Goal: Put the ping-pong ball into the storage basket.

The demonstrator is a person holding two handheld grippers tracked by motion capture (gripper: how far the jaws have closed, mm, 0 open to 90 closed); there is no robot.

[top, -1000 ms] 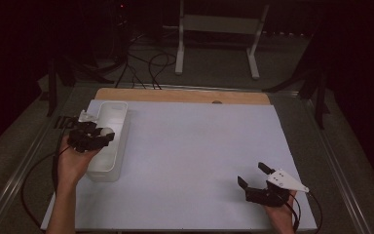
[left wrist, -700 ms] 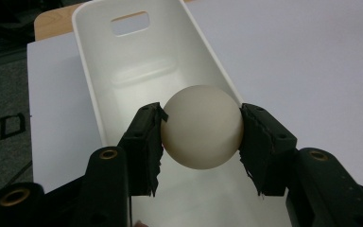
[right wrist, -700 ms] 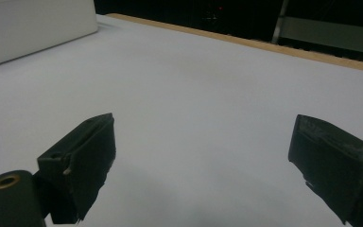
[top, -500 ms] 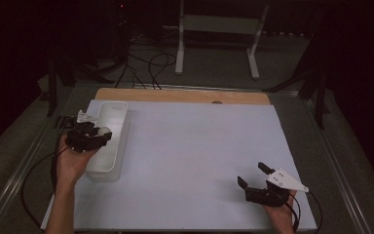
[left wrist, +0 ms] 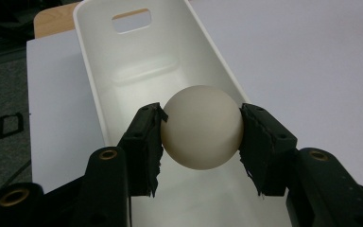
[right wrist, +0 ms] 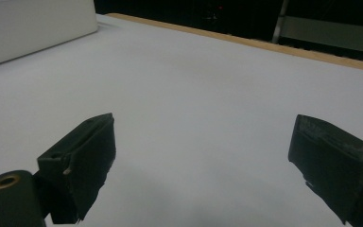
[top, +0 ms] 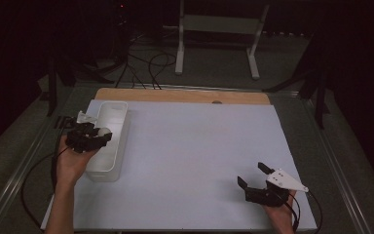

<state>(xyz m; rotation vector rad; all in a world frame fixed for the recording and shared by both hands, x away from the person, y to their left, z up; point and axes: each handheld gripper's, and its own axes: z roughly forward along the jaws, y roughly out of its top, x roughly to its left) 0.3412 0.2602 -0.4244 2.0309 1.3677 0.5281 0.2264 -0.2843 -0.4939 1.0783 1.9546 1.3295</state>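
A person's left gripper (left wrist: pixel 201 135) clamps a cream-white ball (left wrist: pixel 202 126) between its two black pads, holding it above the inside of a long white tray (left wrist: pixel 137 71). From the high view the same ball (top: pixel 102 131) is little more than a pale spot at the left gripper (top: pixel 95 138), partly covered by the tool's dark body, and the hand (top: pixel 73 161) behind it hides part of the tray's near left wall. The tray (top: pixel 119 127) lies at the left edge of the white table sheet (top: pixel 199 146), its long axis running from the person's side toward the wooden far edge (top: pixel 175 95), slightly slanted; a handle slot (left wrist: pixel 131 21) is cut in its far end wall. The near end of the tray is cut off at the bottom of the left gripper view. The ball, being round, shows no direction of its own. Well apart, near the table's front right corner, the right gripper (top: pixel 254 176) rests low with its jaws spread wide and nothing between them; in its own view the right gripper (right wrist: pixel 203 156) frames bare sheet, with a corner of the tray (right wrist: pixel 33 26) cut off at upper left. The dim room beyond the table is hard to make out.
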